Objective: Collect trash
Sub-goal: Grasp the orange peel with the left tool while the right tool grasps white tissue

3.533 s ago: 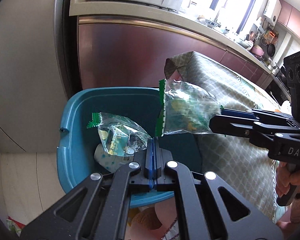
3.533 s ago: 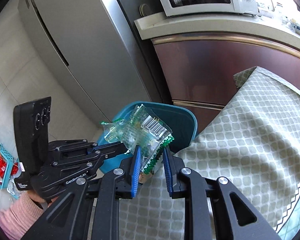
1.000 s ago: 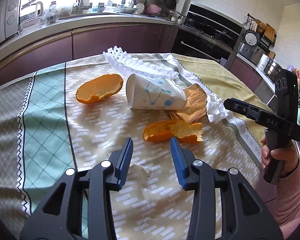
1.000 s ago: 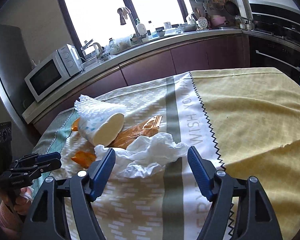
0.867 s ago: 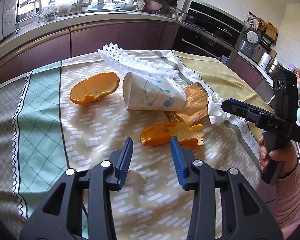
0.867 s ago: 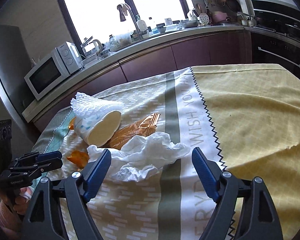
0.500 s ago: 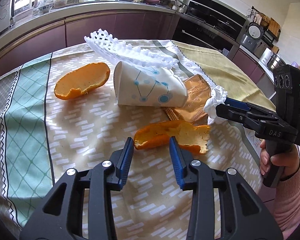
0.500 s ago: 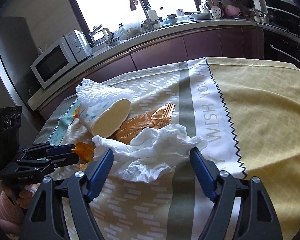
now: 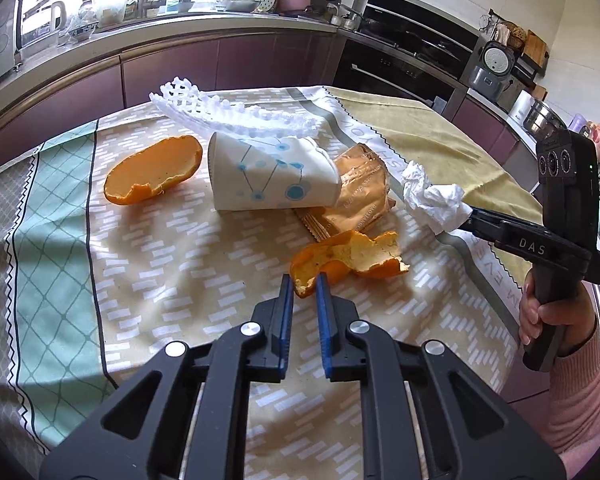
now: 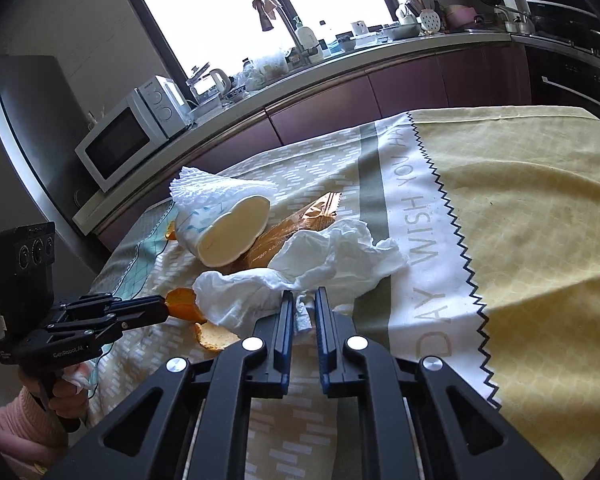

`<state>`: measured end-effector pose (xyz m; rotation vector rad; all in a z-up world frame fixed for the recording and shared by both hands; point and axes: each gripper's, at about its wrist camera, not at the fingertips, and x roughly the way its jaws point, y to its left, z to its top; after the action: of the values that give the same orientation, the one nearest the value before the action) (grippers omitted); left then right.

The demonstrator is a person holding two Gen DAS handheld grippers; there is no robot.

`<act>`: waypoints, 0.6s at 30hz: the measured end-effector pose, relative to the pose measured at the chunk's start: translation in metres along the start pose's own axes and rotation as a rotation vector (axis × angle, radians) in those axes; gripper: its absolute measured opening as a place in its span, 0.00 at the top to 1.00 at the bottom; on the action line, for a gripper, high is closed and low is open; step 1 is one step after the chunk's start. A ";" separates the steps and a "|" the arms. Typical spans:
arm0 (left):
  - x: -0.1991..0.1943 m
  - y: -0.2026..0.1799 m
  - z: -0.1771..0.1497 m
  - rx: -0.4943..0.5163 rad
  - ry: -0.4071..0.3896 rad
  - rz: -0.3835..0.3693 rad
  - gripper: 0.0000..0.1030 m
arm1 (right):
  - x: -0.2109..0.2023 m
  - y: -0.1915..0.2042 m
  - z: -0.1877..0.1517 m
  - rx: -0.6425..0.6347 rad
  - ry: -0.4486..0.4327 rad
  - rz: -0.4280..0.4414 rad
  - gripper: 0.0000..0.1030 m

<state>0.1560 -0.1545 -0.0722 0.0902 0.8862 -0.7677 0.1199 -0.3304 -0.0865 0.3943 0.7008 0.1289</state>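
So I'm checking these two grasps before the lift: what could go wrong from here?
The left gripper pinches only the thin torn edge of the near orange peel; it may tear or slip free.

The right gripper holds just a corner of the crumpled tissue. The tissue lies against the gold wrapper and paper cup, so lifting might drag them.

Daylight pours in through the tall kitchen window point(image 10: 220, 12), which is blown out to plain white in both views. It falls across the patterned cloth on the counter point(image 9: 172, 248), leaving a soft dark band of shadow on the cloth's near left side. The crumpled white paper tissue point(image 10: 320, 264) is bright, nearly glaring. The focus is sharp at the centre. Strong fisheye bending curves the cabinet lines, and the frame corners fall to black. The dim grey refrigerator point(image 10: 24, 128) stands in shade.
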 end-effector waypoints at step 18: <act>-0.048 0.026 -0.029 -0.054 -0.049 -0.013 0.92 | -0.022 0.022 -0.004 -0.043 -0.046 0.061 0.92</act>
<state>0.1350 -0.0973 -0.0622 0.0183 0.8606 -0.7543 0.1009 -0.3139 -0.0675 0.3764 0.6399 0.1921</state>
